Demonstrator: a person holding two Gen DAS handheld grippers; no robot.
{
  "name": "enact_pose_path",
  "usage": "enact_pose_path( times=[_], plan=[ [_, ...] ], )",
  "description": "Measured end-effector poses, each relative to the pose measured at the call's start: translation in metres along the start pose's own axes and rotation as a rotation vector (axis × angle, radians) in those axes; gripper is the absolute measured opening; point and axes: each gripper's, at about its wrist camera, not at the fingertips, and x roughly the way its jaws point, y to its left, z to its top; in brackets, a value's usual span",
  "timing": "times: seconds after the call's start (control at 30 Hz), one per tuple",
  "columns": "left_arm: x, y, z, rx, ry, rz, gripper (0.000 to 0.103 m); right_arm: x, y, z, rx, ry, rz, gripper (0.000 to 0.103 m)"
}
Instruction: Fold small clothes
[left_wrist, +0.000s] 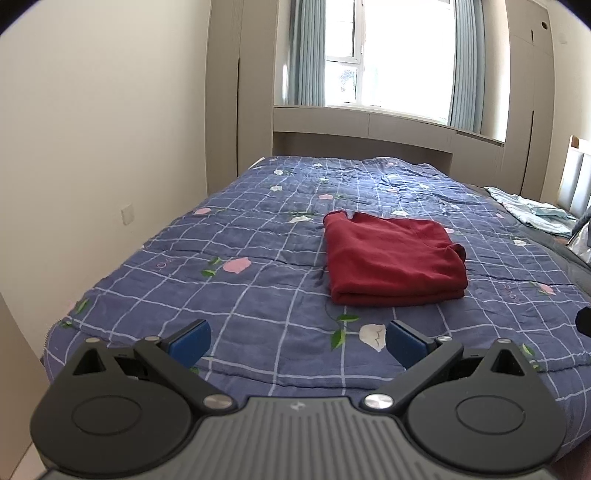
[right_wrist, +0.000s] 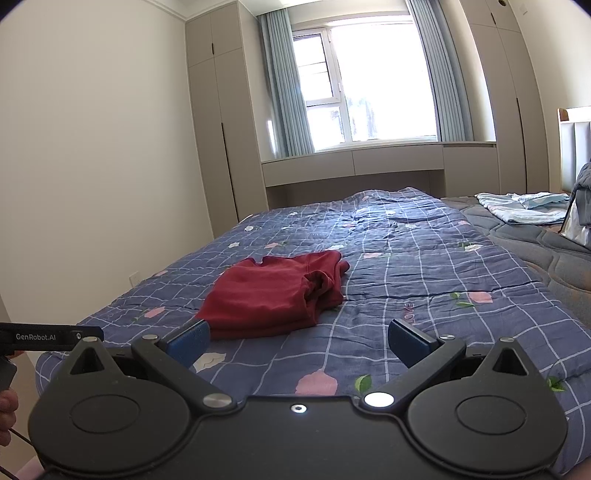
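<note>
Red garment (left_wrist: 395, 258) lies folded on quilt (left_wrist: 229, 295); fold looks done; left gripper (left_wrist: 297, 341) and right gripper (right_wrist: 297, 341) both spread, empty, clear of cloth.

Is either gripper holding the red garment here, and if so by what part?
Nothing is held. The left gripper and the right gripper are both open and empty, and the folded red garment lies on the blue checked quilt ahead of them.

A dark red garment (left_wrist: 393, 258) is lying folded into a flat, layered rectangle, sitting right of centre in the left wrist view. In the right wrist view it (right_wrist: 275, 299) is resting left of centre, its bunched, rumpled end facing right.
</note>
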Motion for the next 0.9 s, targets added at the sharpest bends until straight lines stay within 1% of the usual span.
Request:
enact_pose_path(
  times=[0.2, 0.9],
  plan=[
    [0.0011, -0.003, -0.0001, 0.01, 0.001, 0.015, 0.103, 0.0017, -0.0005, -0.0042, -0.004, 0.003, 0.001, 0.102],
    [0.0052, -0.0033, -0.0017, 0.022, 0.013, 0.019, 0.103, 0.0046, -0.0019, -0.005, 0.002, 0.013, 0.0, 0.102]
  ],
)
